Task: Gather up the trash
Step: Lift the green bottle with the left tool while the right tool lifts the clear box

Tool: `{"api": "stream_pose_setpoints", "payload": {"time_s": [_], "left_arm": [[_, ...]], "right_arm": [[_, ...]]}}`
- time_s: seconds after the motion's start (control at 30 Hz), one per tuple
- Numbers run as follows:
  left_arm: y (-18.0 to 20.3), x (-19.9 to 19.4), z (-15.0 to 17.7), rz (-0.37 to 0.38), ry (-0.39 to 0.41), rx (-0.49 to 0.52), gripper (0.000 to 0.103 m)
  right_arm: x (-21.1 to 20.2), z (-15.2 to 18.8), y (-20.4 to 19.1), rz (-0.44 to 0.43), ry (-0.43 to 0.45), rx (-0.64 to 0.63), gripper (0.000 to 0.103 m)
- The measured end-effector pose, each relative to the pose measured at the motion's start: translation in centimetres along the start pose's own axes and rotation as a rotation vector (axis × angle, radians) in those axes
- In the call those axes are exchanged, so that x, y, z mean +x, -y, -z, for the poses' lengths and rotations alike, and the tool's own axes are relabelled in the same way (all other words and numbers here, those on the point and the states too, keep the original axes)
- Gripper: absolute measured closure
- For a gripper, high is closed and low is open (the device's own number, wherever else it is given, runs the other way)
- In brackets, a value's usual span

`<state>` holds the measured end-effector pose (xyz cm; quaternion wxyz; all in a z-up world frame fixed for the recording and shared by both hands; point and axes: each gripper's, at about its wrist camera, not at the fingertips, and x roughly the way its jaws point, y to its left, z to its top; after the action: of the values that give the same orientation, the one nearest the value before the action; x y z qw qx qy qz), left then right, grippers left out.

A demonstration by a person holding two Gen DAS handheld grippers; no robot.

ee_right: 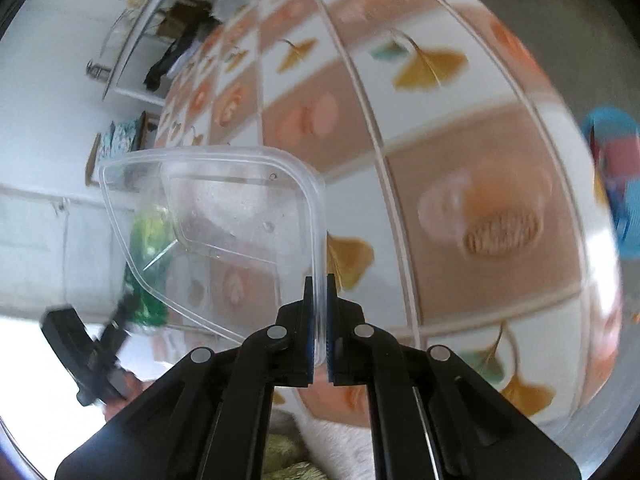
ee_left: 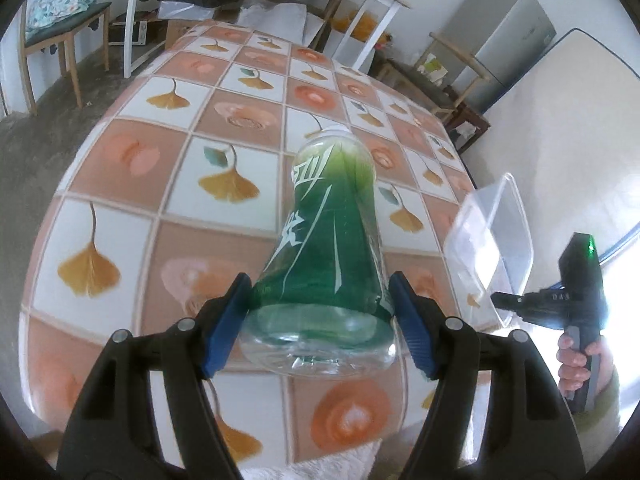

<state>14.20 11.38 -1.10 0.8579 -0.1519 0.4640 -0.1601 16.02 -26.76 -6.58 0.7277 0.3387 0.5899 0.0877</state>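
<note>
My left gripper (ee_left: 318, 316) is shut on a clear plastic bottle with a green label (ee_left: 330, 240), gripped near its base, its cap end pointing away over the table. My right gripper (ee_right: 319, 320) is shut on the rim of a clear plastic food container (ee_right: 224, 224) and holds it tilted in the air. In the left wrist view the container (ee_left: 494, 240) and the right gripper (ee_left: 560, 300) show at the right, off the table's edge. In the right wrist view the bottle (ee_right: 146, 264) and the left gripper (ee_right: 96, 352) show blurred at the lower left.
A table with a tiled ginkgo-leaf and rose cloth (ee_left: 180, 184) fills both views. A wooden chair (ee_left: 60, 32), a white shelf (ee_left: 360, 8) and a grey cabinet (ee_left: 500, 32) stand beyond it. A mattress (ee_left: 560, 120) leans at the right. Blue slippers (ee_right: 616, 184) lie on the floor.
</note>
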Motion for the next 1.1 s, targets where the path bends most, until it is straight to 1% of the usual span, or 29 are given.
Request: {"api": "stream_pose_setpoints", "payload": {"time_s": [0.1,0.2,0.4,0.53,0.83,1.1], "left_arm": [[0.1,-0.4,0.9,0.018,0.009,-0.003,0.036],[0.0,-0.5,1.4,0.030,0.018,-0.018,0.036],[-0.6,-0.3,2.1,0.056,0.018,-0.047,0.036],[-0.6,-0.2,2.4,0.067,0.010,-0.054,0.036],[-0.6,0.0,2.7,0.075,0.000,-0.064,0.036],[-0.5,0.3,2.5,0.072,-0.014,-0.072,0.036]], "right_arm": [[0.7,0.5,0.9,-0.042,-0.008,0.101,0.098],[1.4,1.1,1.1,-0.076,-0.003,0.173,0.098],[2.3,1.6,0.7,-0.112,0.018,0.253,0.098],[2.7,1.9,0.3,-0.128,0.020,0.291,0.097],[2.1,2.7,1.9,-0.171,0.042,0.361,0.095],[2.6,3.0,2.0,-0.218,0.029,0.365,0.094]]}}
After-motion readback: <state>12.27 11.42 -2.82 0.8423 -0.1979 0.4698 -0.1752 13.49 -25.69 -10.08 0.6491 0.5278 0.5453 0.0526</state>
